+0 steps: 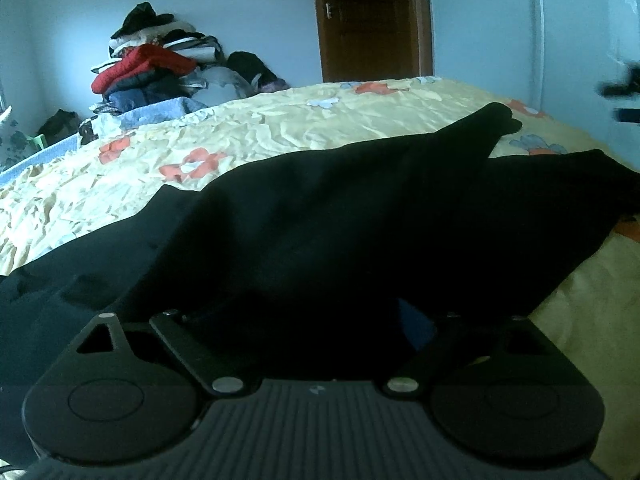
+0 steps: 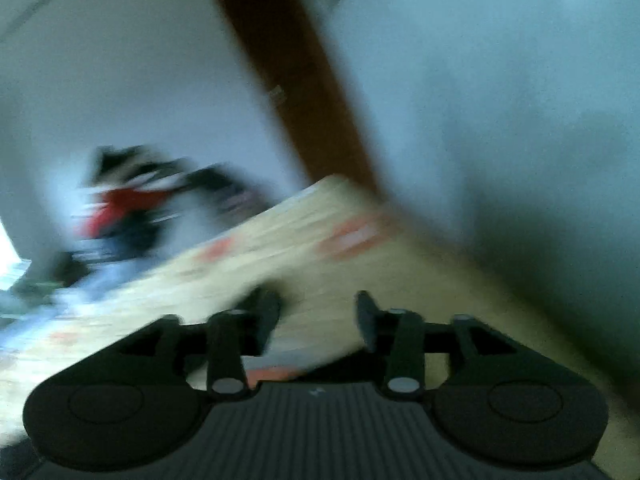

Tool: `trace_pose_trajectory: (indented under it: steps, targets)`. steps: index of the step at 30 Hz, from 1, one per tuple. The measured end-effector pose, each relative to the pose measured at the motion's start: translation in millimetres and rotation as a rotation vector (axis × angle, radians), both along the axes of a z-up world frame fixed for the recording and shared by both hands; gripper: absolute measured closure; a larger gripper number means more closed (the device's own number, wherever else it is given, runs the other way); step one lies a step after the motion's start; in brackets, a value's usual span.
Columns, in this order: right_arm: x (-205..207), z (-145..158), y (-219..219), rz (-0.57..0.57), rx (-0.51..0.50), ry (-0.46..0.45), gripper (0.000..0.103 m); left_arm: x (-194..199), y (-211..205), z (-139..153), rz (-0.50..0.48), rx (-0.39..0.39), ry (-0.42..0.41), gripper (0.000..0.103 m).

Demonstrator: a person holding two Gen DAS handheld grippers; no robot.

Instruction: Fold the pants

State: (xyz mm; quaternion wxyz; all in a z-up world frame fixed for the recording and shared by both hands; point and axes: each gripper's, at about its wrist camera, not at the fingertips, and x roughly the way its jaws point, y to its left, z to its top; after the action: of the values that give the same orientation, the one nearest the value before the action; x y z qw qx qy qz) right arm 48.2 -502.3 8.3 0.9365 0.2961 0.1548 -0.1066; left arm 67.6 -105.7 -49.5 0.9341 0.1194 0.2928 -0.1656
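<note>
pants [image 1: 340, 208]: black, spread on flowered bed [image 1: 280, 120] | left gripper [image 1: 312, 320]: fingertips buried in pants cloth, jaw gap cannot tell | right gripper [image 2: 318, 312]: jaws apart, holding nothing, above bed, view blurred

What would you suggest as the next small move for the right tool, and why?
Probably bring the right tool down toward the black pants. Its fingers stand apart around nothing, above the floral sheet, in a blurred view, while the pants cover the left tool's fingers.
</note>
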Motion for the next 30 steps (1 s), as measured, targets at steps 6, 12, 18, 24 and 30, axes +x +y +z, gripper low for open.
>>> trace_pose_trajectory:
  steps: [6, 12, 18, 24, 30]
  targets:
    - [96.9, -46.9, 3.6, 0.186, 0.394, 0.037, 0.038, 2.7, 1.8, -1.8, 0.019, -0.011, 0.007, 0.004]
    - [133.6, -69.5, 6.3, 0.213, 0.518, 0.035, 0.037, 7.2, 5.8, -2.8, 0.03, -0.037, 0.03, 0.001]
    - [150.1, -72.2, -3.5, 0.199, 0.591, -0.025, 0.037, 7.3, 7.5, -3.2, 0.032, -0.047, 0.038, 0.001]
    - [158.4, -68.1, -13.5, 0.133, 0.538, -0.059, 0.038, 7.6, 8.2, -3.8, 0.034, -0.056, 0.045, 0.001]
    - [179.6, -65.0, -13.0, 0.085, 0.407, 0.03, 0.099, 7.5, 8.7, -3.6, 0.031, -0.056, 0.045, 0.001]
